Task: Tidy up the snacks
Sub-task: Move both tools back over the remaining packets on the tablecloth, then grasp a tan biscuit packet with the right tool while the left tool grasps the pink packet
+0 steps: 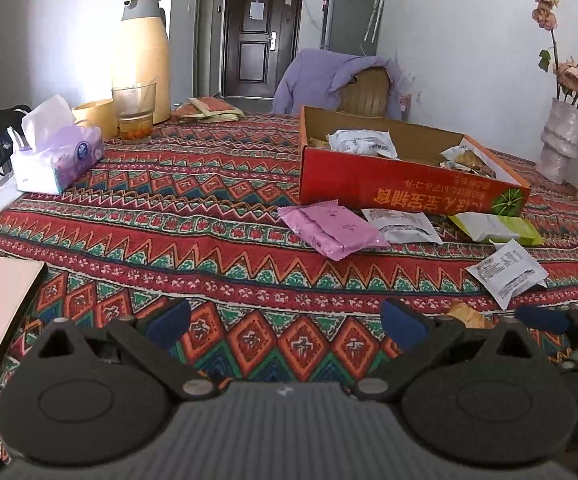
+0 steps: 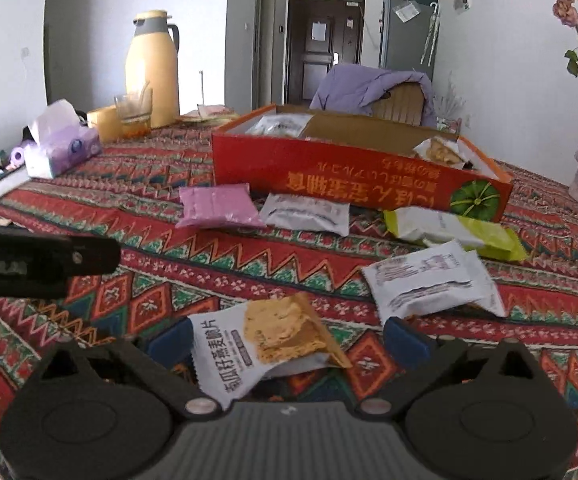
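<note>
Mid pick-up: right tongs gaping around cracker packet, need clamping, then red box at 12 o'clock; left tongs apart, empty

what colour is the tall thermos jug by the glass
Pale yellow tall thermos jug with a grey lid, clearest in the right wrist view.

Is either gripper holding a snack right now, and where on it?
No. The left gripper is empty; the cracker packet lies between the right gripper's open jaws, ungripped.

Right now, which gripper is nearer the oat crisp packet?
Right. The oat crisp packet lies between the open fingers of the right gripper. The left gripper is also open and sits further left, over bare tablecloth.
</note>
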Demonstrator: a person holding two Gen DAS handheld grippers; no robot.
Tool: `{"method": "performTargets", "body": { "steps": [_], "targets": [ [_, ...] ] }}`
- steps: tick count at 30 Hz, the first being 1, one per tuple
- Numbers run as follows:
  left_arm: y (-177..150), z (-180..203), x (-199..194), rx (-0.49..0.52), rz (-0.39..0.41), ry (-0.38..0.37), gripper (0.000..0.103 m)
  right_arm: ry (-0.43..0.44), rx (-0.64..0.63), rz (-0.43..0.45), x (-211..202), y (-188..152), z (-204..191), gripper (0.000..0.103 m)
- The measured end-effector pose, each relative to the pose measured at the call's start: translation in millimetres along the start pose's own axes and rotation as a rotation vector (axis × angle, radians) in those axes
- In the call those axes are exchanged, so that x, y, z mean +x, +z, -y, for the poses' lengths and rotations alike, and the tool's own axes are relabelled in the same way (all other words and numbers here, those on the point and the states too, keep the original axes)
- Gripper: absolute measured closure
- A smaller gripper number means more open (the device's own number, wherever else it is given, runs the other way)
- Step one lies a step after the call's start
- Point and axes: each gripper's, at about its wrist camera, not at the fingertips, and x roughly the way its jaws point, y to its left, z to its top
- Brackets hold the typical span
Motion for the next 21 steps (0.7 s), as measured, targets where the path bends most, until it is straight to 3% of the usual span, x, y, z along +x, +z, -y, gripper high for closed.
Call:
{"method": "performTargets", "body": {
  "steps": [2, 5, 7, 9, 18, 21],
  "targets": [
    [-1, -2, 0, -0.006, -0.003, -0.008, 0.0, 0.001, 0.005, -0.033, 7, 1, -1, 0.009],
    [-2, -4, 1, -0.014, -0.009, -0.014, 0.0, 0.028, 0.032, -0.045, 11, 2, 5, 0.008],
    [-3, -4, 2, -0.019, -0.012, -0.019, 0.0, 0.034, 0.034, -0.04, 11, 2, 6, 0.013],
    [-3, -4, 2, -0.02, -0.014, -0.026, 0.0, 0.04, 0.031, -0.027, 10, 2, 7, 0.025],
    [-3, -1, 1, -0.031, -0.017, -0.04, 0.0, 0.067, 0.026, -0.001, 7, 1, 14, 0.04],
    [-3, -2, -1, -0.04, -0.013, -0.042, 0.0, 0.086, 0.011, 0.006, 6, 0, 18, 0.051]
  ]
}}
